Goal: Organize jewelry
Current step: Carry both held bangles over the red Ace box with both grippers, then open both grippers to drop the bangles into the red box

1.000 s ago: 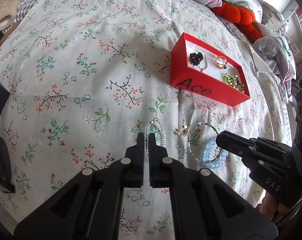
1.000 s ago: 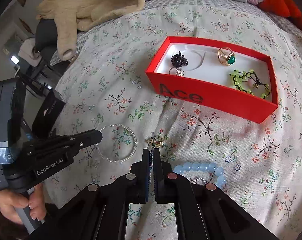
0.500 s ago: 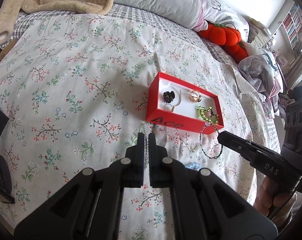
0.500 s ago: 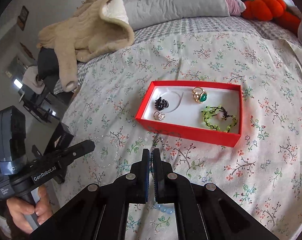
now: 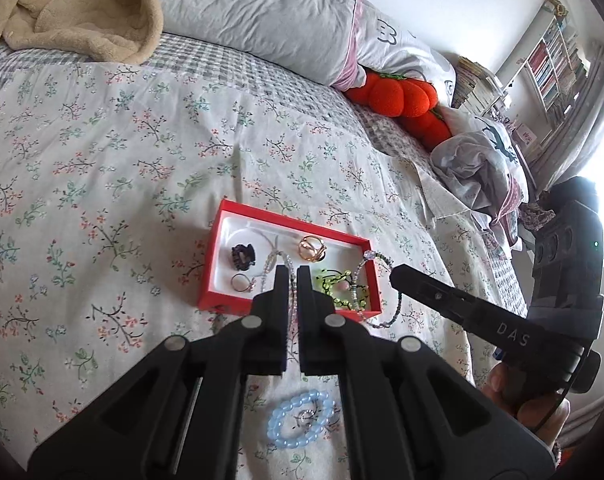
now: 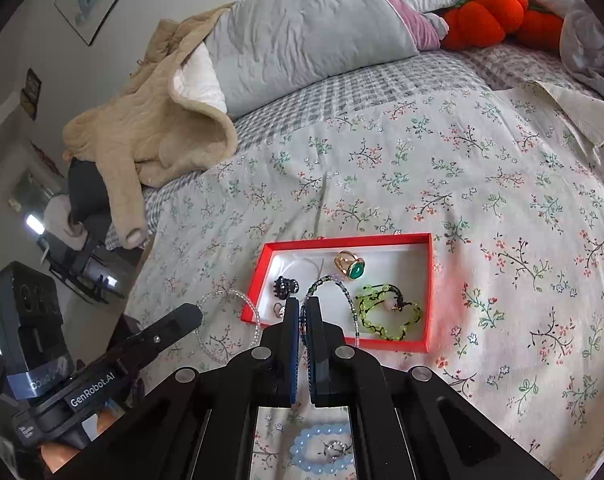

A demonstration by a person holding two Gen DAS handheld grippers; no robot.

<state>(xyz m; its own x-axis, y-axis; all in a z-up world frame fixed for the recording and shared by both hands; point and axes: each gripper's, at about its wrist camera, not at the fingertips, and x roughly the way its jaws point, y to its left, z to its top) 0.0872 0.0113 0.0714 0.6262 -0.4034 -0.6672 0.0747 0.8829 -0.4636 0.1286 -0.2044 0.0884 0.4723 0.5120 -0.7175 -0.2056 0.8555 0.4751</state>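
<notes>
Flowery bed (image 6: 421,168) lies wide; just ahead of both grippers, red box (image 6: 262,272) holds rings, clip, green bracelet (image 6: 389,312) (plenty room). Left gripper (image 5: 292,276) pinches clear beads (image 6: 226,328); right gripper (image 6: 302,308) pinches dark beads (image 6: 333,292).

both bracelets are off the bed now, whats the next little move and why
Probably carry both on over the red box and lower them in. The left tool is shut on the clear bead bracelet and the right tool on the dark bead bracelet; both loops hang by the box's near edge, not yet inside.

box (image 6: 429,280): red | bedspread (image 6: 501,184): pale, floral | near bracelet (image 6: 302,454): light blue | far plush pumpkin (image 6: 485,16): orange | jacket (image 6: 150,136): beige
</notes>
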